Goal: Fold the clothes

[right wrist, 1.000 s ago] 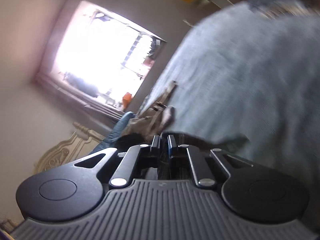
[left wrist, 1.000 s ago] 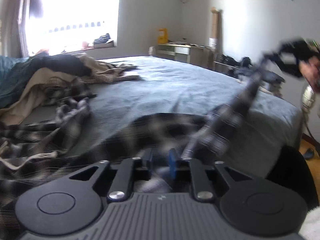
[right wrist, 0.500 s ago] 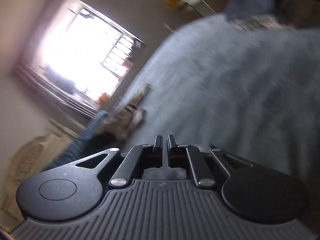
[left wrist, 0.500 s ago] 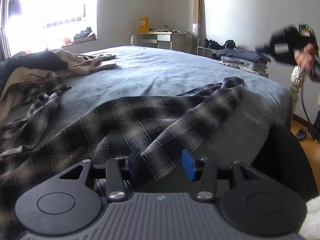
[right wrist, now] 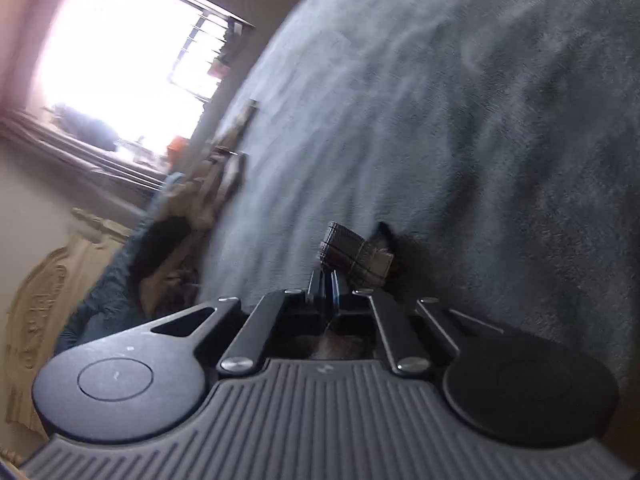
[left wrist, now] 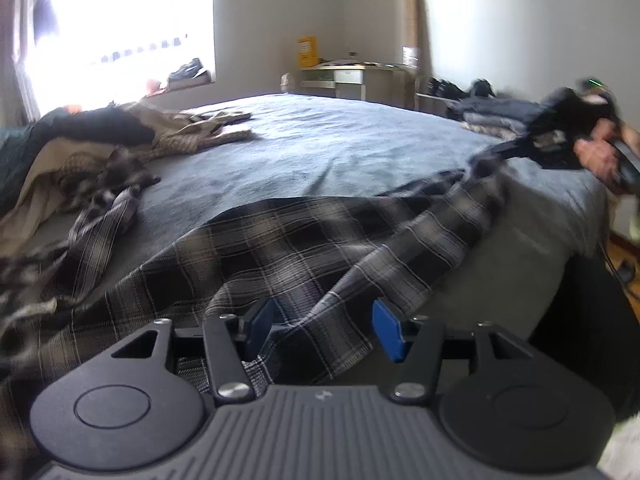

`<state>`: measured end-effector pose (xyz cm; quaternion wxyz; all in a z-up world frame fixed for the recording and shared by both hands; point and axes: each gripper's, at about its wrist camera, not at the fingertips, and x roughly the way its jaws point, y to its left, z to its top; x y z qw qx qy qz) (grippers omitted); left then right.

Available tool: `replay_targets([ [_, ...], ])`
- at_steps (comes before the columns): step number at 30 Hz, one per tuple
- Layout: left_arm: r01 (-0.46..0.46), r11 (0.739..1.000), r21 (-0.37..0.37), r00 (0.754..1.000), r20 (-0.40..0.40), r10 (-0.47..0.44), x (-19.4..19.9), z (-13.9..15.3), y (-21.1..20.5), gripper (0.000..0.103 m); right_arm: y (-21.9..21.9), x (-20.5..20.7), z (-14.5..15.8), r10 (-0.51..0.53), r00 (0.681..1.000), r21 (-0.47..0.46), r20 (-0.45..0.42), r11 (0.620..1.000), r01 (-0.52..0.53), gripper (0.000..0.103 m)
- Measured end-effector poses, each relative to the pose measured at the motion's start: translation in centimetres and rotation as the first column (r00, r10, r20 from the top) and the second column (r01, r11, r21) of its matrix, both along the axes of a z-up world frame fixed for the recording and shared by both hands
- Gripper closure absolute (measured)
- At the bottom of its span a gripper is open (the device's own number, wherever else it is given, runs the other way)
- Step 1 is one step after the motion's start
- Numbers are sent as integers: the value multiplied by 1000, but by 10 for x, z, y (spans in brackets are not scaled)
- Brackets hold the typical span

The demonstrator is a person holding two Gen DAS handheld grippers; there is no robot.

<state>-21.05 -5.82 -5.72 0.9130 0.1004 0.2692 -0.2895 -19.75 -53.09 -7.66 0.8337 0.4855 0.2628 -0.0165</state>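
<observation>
A dark plaid shirt [left wrist: 304, 248] lies spread across the grey-blue bed [left wrist: 340, 140]. My left gripper [left wrist: 325, 325] hovers low over its near hem. Its jaws are opening, and the cloth lies loose between the blue pads [left wrist: 388, 330]. The shirt's far end stretches right to my right gripper [left wrist: 536, 140], which a hand [left wrist: 596, 156] holds just above the bed's right edge. In the right wrist view that gripper [right wrist: 326, 280] is shut on a bunched plaid corner [right wrist: 354, 254] close over the blanket.
A heap of unfolded clothes [left wrist: 80, 152] covers the bed's left side. Folded clothes [left wrist: 492, 120] are stacked beyond the far right corner. A desk [left wrist: 348, 80] stands by the back wall, next to a bright window [left wrist: 120, 20]. A carved headboard [right wrist: 36, 300] shows behind the heap.
My left jaws went from nearly shut to open, letting the shirt's hem go. The shirt dropped from a raised, stretched line to lie on the bed. My right gripper sank towards the blanket.
</observation>
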Motion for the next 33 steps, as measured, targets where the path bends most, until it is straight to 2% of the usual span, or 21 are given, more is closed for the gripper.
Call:
replay_targets([
  [2, -5, 1000, -30, 1000, -7, 5, 1, 2, 3, 48, 6, -26, 16, -4, 997, -18, 81, 1000, 5, 103],
  [5, 16, 999, -34, 1000, 1, -16, -1, 2, 6, 48, 12, -73, 29, -38, 984, -40, 172, 998, 46, 103],
  [9, 37, 999, -31, 999, -16, -37, -1, -3, 7, 48, 12, -129, 0, -171, 978, -29, 122, 984, 176, 103],
  [12, 54, 998, -30, 998, -38, -55, 1, -7, 6, 48, 2, -147, -35, -267, 964, 18, -14, 963, 267, 103],
  [13, 58, 998, -29, 997, -43, -59, 1, -8, 6, 48, 0, -150, -38, -287, 957, 9, -34, 958, 288, 103],
  [15, 63, 998, -26, 997, -48, -64, 1, -8, 5, 48, -2, -149, -32, -283, 959, 7, -18, 959, 284, 100],
  [17, 63, 998, -31, 997, -50, -65, 0, -8, 6, 48, 0, -135, -12, -250, 968, -37, 19, 967, 251, 99],
  [19, 57, 998, -40, 997, -50, -59, 0, -7, 7, 48, 6, -105, 12, -168, 985, -135, 38, 976, 172, 97],
  [21, 50, 997, -51, 997, -55, -52, -1, -7, 7, 48, 7, -70, 23, -78, 996, -193, 42, 978, 85, 77],
  [22, 44, 998, -53, 997, -59, -47, -1, -7, 7, 48, 6, -51, 27, -37, 999, -213, 39, 976, 44, 58],
  [23, 38, 998, -55, 997, -64, -41, -2, -7, 7, 48, 3, -35, 27, -5, 1000, -234, 25, 972, 11, 54],
  [25, 32, 998, -55, 997, -70, -36, -3, -7, 6, 48, 2, 7, 23, 74, 996, -291, -40, 953, -83, 53],
  [27, 32, 998, -50, 997, -68, -35, -4, -7, 4, 48, -4, 42, 12, 109, 985, -340, -131, 929, -148, 51],
  [29, 33, 998, -45, 997, -64, -36, -4, -6, 2, 48, -11, 68, 1, 126, 971, -337, -205, 922, -191, 49],
  [31, 35, 999, -39, 998, -57, -37, -4, -6, 1, 48, -10, 77, 0, 171, 965, -324, -199, 918, -229, 48],
  [33, 35, 999, -36, 998, -49, -37, -2, -6, -1, 47, -1, 81, 5, 251, 949, -316, -193, 899, -302, 74],
])
